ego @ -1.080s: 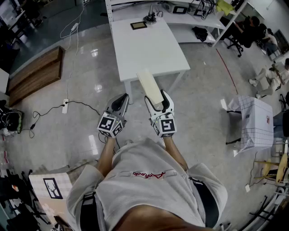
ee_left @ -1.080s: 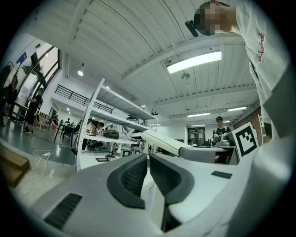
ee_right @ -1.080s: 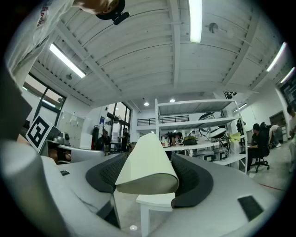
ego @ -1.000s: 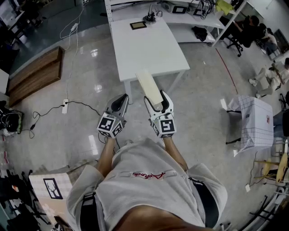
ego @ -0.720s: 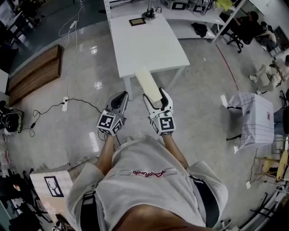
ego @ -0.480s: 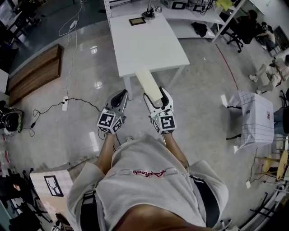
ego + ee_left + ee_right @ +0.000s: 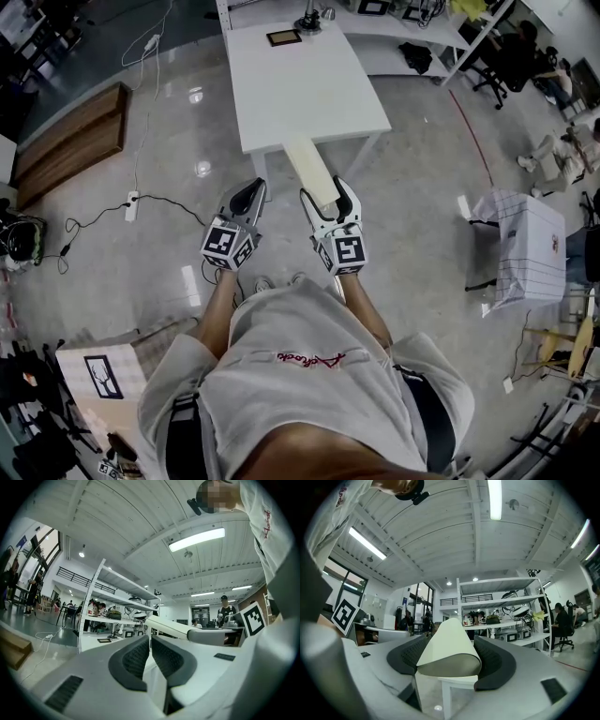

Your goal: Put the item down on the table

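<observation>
A long, pale, cream-coloured item (image 7: 312, 174) is held off the surface, pinched at its near end by the right tool (image 7: 328, 199). Its long axis is pointed away from the person and slightly to the left, toward the white surface (image 7: 300, 84). In the head view its far end is seen at the near edge of the surface, roughly midway between the two near corners; whether that end touches the edge cannot be told. In the right gripper view the item (image 7: 449, 644) is shown end-on, with a rounded top and a flat underside, and it is pressed on both sides by the dark pads of the right tool (image 7: 450, 656).

The left tool (image 7: 249, 190) is held just beside the right one, over the floor (image 7: 141, 253), near the left near corner of the surface. In the left gripper view the jaws of the left tool (image 7: 150, 644) are seen pressed together, with nothing between them.

A dark framed panel (image 7: 284, 37) is seen lying near the far edge of the surface.
</observation>
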`<state>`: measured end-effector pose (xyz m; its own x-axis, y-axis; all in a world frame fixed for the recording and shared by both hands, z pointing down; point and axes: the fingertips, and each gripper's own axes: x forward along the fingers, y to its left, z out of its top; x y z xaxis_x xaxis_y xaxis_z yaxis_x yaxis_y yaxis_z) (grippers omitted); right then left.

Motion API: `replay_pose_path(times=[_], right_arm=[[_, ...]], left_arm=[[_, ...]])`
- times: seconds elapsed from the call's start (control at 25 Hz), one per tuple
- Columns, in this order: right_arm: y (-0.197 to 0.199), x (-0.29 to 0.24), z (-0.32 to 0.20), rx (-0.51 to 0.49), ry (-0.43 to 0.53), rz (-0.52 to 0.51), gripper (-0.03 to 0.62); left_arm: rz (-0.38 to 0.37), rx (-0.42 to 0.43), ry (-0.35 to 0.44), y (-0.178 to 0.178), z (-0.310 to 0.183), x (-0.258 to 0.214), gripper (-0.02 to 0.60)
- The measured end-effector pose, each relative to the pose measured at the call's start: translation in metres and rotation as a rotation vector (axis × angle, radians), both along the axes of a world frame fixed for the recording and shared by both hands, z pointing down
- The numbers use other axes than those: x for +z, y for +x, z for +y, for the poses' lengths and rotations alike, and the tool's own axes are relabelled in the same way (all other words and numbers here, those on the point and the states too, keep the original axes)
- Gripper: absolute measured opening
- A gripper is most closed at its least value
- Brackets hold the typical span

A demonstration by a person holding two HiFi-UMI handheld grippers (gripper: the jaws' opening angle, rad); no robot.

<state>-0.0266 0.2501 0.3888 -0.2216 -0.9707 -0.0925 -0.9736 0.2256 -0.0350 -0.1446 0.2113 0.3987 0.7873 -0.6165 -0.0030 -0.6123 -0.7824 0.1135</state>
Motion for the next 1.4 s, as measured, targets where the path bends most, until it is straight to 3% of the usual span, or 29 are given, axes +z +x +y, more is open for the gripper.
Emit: replay_pose_path(times=[0.84,1.4], right_arm=[[0.028,0.002,-0.023,-0.044,0.023,-0.001,0.313],[0.038,0.008,-0.087,-0.026,0.014,-0.005,0.313]], left_arm=[[-0.006,-0.038,0.003,0.031,-0.009,0.008,0.035],[-0.001,-0.02,-0.015,0.045,-0.073,0.023,0.035]])
